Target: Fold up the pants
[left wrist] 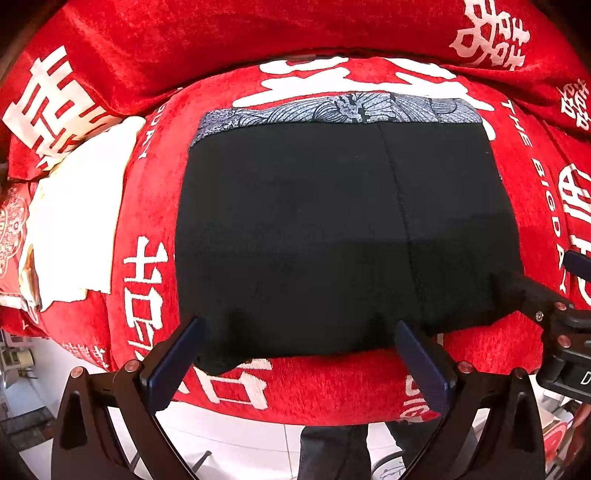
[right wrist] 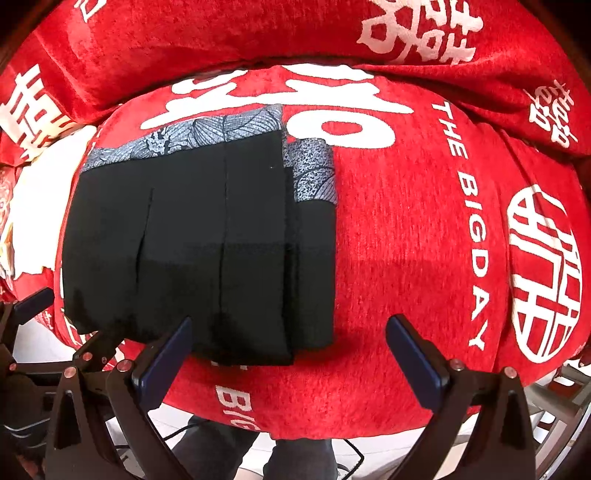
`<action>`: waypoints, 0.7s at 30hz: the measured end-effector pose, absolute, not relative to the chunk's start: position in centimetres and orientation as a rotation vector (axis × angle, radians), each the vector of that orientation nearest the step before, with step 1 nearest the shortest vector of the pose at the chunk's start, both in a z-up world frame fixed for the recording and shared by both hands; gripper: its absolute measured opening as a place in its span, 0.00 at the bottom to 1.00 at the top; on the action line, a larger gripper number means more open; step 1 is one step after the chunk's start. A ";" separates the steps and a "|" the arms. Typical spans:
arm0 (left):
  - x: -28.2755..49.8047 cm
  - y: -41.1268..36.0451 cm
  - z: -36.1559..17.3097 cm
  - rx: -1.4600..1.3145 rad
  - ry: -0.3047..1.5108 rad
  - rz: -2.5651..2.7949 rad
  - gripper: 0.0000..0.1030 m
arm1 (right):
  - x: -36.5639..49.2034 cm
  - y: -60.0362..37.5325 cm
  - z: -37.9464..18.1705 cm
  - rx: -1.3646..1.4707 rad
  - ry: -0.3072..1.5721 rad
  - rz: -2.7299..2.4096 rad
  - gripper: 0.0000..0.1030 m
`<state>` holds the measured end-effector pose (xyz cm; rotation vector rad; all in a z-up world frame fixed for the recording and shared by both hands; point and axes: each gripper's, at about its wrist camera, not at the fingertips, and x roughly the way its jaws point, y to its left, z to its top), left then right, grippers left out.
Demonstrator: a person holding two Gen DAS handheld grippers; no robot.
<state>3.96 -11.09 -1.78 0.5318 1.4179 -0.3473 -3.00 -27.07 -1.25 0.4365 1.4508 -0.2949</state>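
The black pants with a grey patterned waistband lie folded into a flat rectangle on the red cushion. In the right wrist view the pants show stacked folded layers, with the waistband at the far edge. My left gripper is open and empty, its fingertips at the pants' near edge. My right gripper is open and empty at the pants' near right corner. The right gripper also shows in the left wrist view, and the left gripper shows in the right wrist view.
The red cushion with white lettering sits against a red backrest. A white cloth lies to the left of the pants. The cushion's front edge drops to a white tiled floor, where the person's legs stand.
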 end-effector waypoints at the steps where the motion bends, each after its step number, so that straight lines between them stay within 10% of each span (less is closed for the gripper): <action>1: 3.9 -11.1 -1.7 0.533 1.415 -0.344 1.00 | -3.0 -27.1 -1.3 0.434 1.453 -0.292 1.00; 21: 3.6 -11.0 -1.1 0.510 1.404 -0.320 1.00 | -3.1 -27.2 -0.7 0.421 1.443 -0.277 1.00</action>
